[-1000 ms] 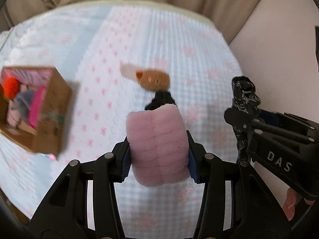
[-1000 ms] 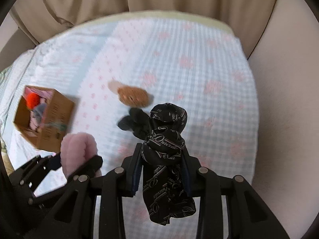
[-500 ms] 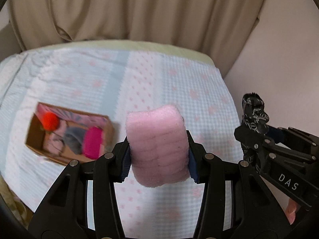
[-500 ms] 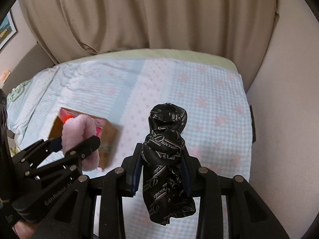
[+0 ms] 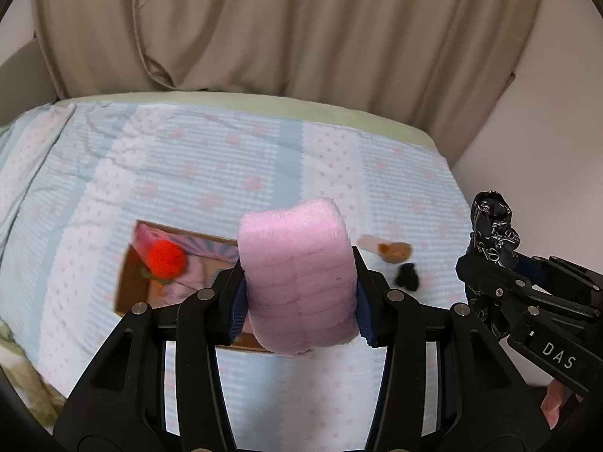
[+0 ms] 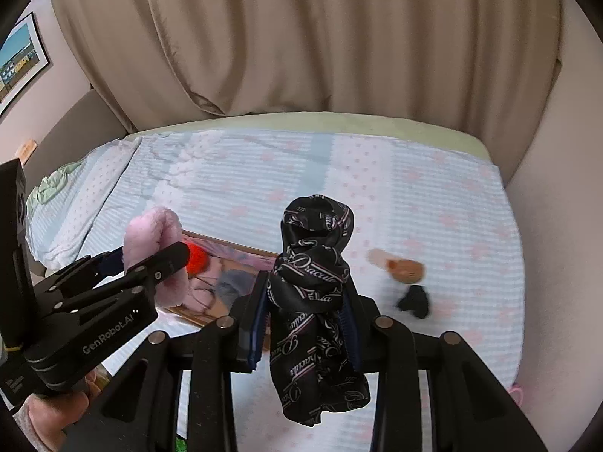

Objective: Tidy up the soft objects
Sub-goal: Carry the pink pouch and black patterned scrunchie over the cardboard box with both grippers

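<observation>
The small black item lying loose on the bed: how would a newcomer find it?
On the blue-and-pink patterned bedspread, look right of the open cardboard box. A brown plush toy lies there; the small crumpled black fabric piece sits just nearer, plain and unheld.

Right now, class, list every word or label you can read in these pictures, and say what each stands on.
"DAS": right hand-held gripper body.
"GenRobot.AI": left hand-held gripper body.
Script lettering on the black scarf: too distorted to read.
Small label lower on the left gripper's body: too blurred.

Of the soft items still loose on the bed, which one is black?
The small black bundle, lying just nearer the camera than the brown plush toy; the printed black scarf is held, not loose.
</observation>
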`<state>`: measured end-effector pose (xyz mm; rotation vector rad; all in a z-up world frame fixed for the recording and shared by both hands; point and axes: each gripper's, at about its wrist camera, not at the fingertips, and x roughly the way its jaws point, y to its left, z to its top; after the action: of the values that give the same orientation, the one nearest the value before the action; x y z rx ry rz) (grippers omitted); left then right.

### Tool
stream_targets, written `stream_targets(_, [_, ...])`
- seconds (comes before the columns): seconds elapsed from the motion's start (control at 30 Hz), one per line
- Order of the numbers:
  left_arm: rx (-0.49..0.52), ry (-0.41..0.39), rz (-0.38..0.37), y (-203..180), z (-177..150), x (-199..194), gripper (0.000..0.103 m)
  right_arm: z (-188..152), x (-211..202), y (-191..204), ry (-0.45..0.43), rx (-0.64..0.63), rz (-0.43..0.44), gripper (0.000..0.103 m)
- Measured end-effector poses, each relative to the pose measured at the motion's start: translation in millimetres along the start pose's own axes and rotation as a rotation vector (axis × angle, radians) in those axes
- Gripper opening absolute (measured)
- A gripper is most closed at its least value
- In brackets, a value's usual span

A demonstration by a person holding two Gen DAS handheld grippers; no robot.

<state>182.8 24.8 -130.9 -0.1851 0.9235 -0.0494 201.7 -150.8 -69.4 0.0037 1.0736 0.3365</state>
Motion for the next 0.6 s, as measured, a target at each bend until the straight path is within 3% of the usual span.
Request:
stream_targets(0.33, [0.003,0.068,0.014,143.9,23.0,30.5,0.043,9.6,82.1,95.5,0.107,0.060,0.018,0.032])
stream_targets(0.6, [0.033,0.172,0.019,216.1,15.3,80.9,0.043,5.5,143.6,133.0,0.196,0.125,0.032,0.032])
